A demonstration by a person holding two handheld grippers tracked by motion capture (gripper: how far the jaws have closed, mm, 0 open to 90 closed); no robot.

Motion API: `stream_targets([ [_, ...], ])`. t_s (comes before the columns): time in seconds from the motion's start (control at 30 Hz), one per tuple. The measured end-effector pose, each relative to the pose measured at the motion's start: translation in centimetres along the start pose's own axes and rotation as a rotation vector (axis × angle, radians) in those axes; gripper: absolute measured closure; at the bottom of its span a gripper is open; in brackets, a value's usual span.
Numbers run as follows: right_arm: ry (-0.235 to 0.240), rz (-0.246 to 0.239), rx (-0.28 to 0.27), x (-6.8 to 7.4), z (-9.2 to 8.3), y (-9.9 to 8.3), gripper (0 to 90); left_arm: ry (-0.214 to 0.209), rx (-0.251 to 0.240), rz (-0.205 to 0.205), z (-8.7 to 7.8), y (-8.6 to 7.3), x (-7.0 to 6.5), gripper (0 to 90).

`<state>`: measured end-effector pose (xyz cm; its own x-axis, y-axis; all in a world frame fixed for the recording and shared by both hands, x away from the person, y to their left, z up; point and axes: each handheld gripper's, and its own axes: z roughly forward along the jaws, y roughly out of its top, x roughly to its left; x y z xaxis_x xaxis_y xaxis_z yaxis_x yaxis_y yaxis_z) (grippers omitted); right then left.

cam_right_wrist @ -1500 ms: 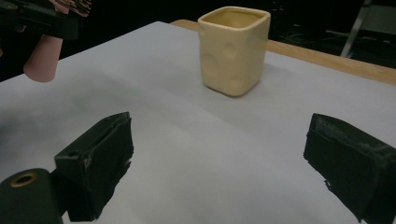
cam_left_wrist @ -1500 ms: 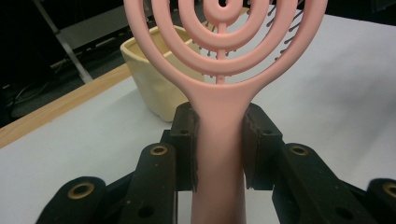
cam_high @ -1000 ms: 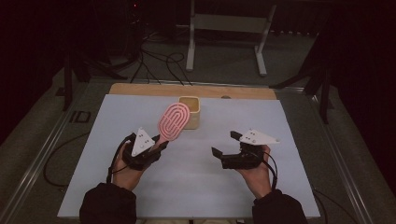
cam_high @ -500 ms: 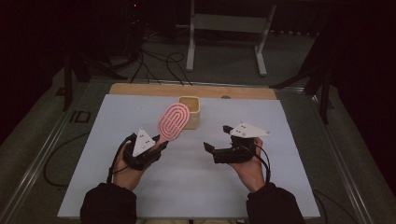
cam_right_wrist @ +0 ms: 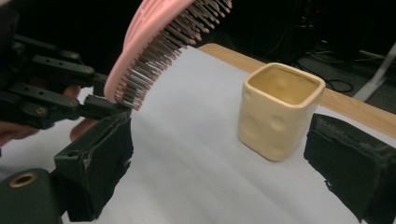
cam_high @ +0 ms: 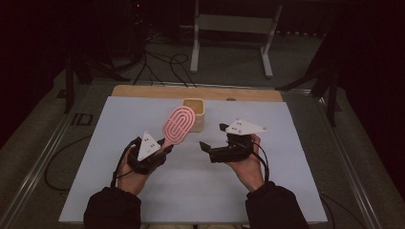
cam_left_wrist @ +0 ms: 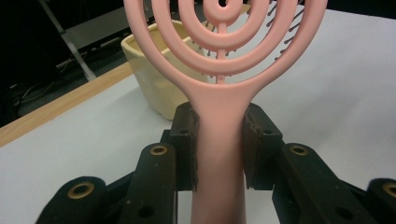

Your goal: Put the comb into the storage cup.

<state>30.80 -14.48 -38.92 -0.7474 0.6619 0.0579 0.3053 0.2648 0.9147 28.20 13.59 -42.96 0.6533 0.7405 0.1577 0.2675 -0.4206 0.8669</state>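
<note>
My left gripper (cam_high: 162, 147) is shut on the handle of a pink hairbrush (cam_high: 179, 125). The brush is held above the table, its oval head tilted toward a cream square cup (cam_high: 195, 113) at the table's far middle. In the left gripper view the pink hairbrush (cam_left_wrist: 219, 116) stands clamped between both pads, with the cream cup (cam_left_wrist: 154, 79) behind it. My right gripper (cam_high: 212, 138) stands open to the right of the brush, with nothing between its pads. In the right gripper view the cream cup (cam_right_wrist: 279, 109) sits ahead and the brush's bristles (cam_right_wrist: 159, 51) hang at upper left.
A white sheet (cam_high: 286, 143) covers the table, with a wooden strip (cam_high: 143, 90) along the far edge. Beyond the table are a metal frame (cam_high: 234, 28) and floor cables (cam_high: 157, 62). The left gripper (cam_right_wrist: 42, 98) appears at the left of the right gripper view.
My right gripper has moved left and slightly forward, toward the brush and cup. The left gripper and brush have barely moved.
</note>
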Motion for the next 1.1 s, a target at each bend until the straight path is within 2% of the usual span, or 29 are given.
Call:
stream_targets([
  [0.47,0.047,-0.004,-0.02,0.6,0.5,1.3,7.8,0.0,0.001,-0.002,0.5,-0.2,-0.4,70.1],
  [1.1,0.094,0.014,0.005,1.3,1.9,1.8,7.4,-0.013,-0.002,0.011,1.0,-0.3,-1.0,70.1],
])
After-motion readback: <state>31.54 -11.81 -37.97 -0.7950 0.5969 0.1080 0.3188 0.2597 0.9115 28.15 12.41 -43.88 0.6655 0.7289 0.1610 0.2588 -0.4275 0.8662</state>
